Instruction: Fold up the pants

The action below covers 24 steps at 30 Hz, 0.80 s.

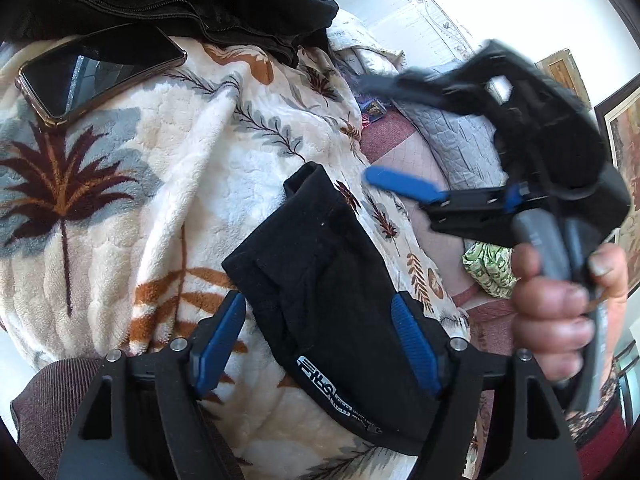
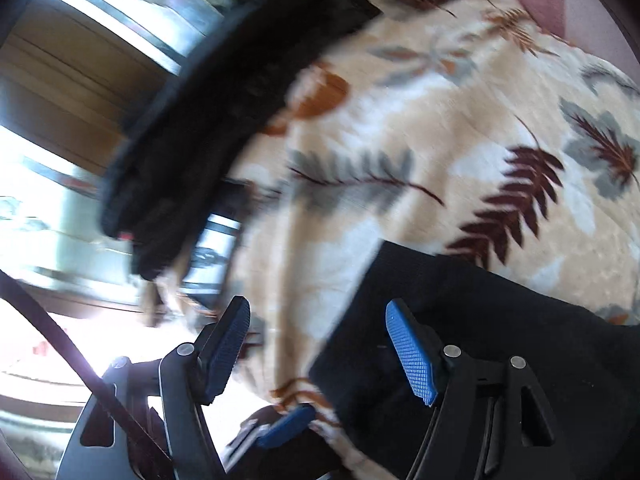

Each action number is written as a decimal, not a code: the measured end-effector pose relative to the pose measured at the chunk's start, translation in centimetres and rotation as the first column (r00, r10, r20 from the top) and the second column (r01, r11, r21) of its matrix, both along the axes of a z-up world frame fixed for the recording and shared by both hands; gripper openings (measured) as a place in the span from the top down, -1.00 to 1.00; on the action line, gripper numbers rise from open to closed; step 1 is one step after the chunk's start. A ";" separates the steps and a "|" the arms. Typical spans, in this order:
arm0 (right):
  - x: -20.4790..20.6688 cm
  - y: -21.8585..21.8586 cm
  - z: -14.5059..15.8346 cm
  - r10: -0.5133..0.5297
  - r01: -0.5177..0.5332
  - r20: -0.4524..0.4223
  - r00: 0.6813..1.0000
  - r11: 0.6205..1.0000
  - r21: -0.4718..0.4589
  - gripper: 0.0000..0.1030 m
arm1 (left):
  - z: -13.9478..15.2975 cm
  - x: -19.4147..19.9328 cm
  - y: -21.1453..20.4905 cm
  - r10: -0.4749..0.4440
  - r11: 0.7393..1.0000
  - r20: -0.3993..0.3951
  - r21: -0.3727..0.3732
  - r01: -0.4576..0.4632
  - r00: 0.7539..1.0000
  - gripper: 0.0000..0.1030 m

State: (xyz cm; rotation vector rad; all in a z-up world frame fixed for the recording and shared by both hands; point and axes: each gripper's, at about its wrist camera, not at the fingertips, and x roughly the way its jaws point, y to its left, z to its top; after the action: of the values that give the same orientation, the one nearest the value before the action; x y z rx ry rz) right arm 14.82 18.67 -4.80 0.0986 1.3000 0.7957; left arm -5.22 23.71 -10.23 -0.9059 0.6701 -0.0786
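- Folded black pants lie on leaf-print blanket, lower centre of left view.
- Left hand-held gripper wide, straddling the bundle, not pinching; right hand-held gripper wide, empty.
- Risk: a pad could snag cloth and undo the fold.
- Phone upper left could get knocked.

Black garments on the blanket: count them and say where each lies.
2. The folded black pants lie on the leaf-print blanket in front of the left tool. A black zippered garment is heaped at the far edge, beside the phone. More may be hidden.
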 end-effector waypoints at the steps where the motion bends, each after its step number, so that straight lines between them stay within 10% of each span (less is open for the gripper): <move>1: 0.0 -0.6 1.2 0.003 -0.003 0.012 1.000 0.999 0.044 -0.48 | 0.2 -0.1 0.0 0.004 1.000 -0.001 0.004 -0.004 1.000 -0.45; 7: 0.5 -8.7 6.5 -0.106 0.090 0.164 0.981 0.991 0.102 -0.48 | 4.6 -3.1 0.5 0.060 0.993 -0.012 0.100 -0.058 0.998 -0.45; 13: 2.7 -21.6 3.1 -0.294 0.312 0.212 0.932 0.949 -0.052 -0.45 | 9.2 0.1 -2.1 -0.045 0.972 0.040 0.232 0.035 0.998 -0.53; 20: 4.1 -28.0 -2.8 -0.349 0.369 0.158 0.924 0.922 -0.116 -0.45 | 2.3 8.5 -7.4 -0.188 0.914 -0.210 0.319 0.249 0.960 -0.53; 24: 4.3 -27.7 -4.6 -0.299 0.320 0.173 0.938 0.940 -0.114 -0.41 | 0.6 8.3 -7.5 -0.168 0.898 -0.171 0.380 0.222 0.971 -0.52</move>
State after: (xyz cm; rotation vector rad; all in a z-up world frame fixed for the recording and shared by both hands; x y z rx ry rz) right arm 19.11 -8.99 -9.39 0.1240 1.1539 0.4309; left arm 3.04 16.23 -9.67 -0.4519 0.8662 -0.0578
